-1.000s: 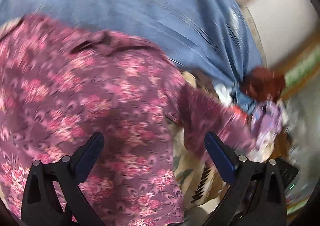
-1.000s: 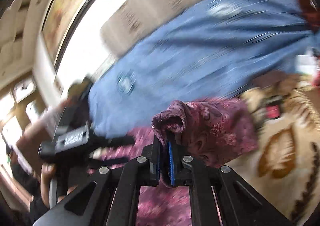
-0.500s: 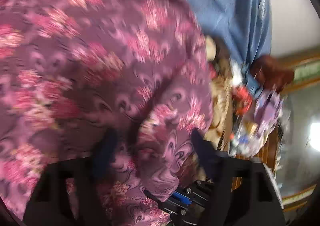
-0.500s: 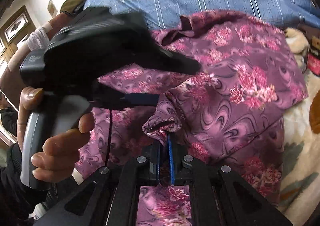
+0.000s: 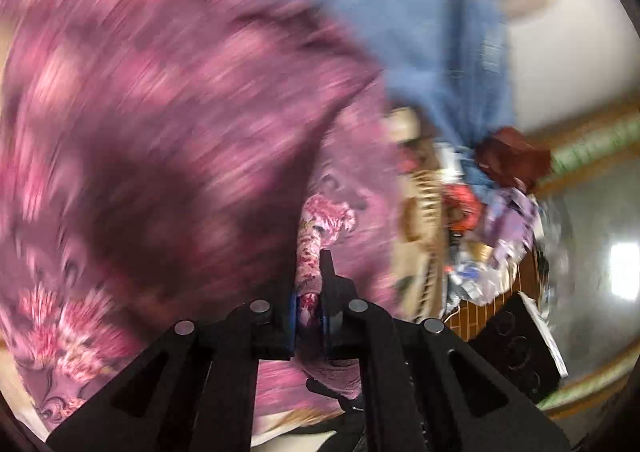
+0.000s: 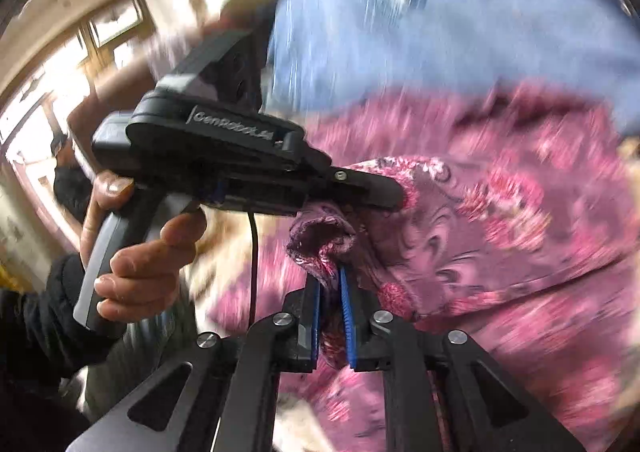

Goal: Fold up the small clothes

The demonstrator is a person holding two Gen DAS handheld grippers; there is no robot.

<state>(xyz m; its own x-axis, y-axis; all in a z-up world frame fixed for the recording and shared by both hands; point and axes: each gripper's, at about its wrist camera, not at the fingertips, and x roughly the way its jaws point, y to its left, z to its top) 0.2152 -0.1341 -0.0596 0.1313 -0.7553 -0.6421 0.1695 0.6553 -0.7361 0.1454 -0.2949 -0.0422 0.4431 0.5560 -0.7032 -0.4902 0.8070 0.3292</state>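
Between the two grippers hangs the purple-pink floral-print garment of thin, silky fabric (image 6: pixel 500 220), and both hold it. The right gripper (image 6: pixel 331 292) has its blue-lined fingers (image 6: pixel 348 316) pressed together on a bunched edge of the cloth, which puffs out just above the tips. The left gripper (image 5: pixel 311 292) likewise pinches a narrow rolled fold that runs straight up between its fingers. In the right wrist view the left gripper (image 6: pixel 384 192) comes in from the left in the person's left hand (image 6: pixel 136 264), its tip touching the fabric just above the right gripper's pinch — so the two holds sit very near each other on the same stretch of edge.

From both grippers the bulk of the garment lies forward and to the side, draped over the blue striped bed cover (image 6: pixel 460 24), with a cream patterned blanket (image 5: pixel 416 212) showing beyond its edge. The coming move seems to turn on drawing the two pinches apart along that edge, so the cloth pulls taut before it is laid over; neither hand is clearly nearer to the free end.

A second ago the left gripper was spread wide and hovering over the flat garment, holding nothing; half a second ago it was closing in beside the right gripper's hold. Now it is clamped on cloth. The right gripper's pinch has not changed throughout. Both views are heavily smeared — the hands are moving fast.
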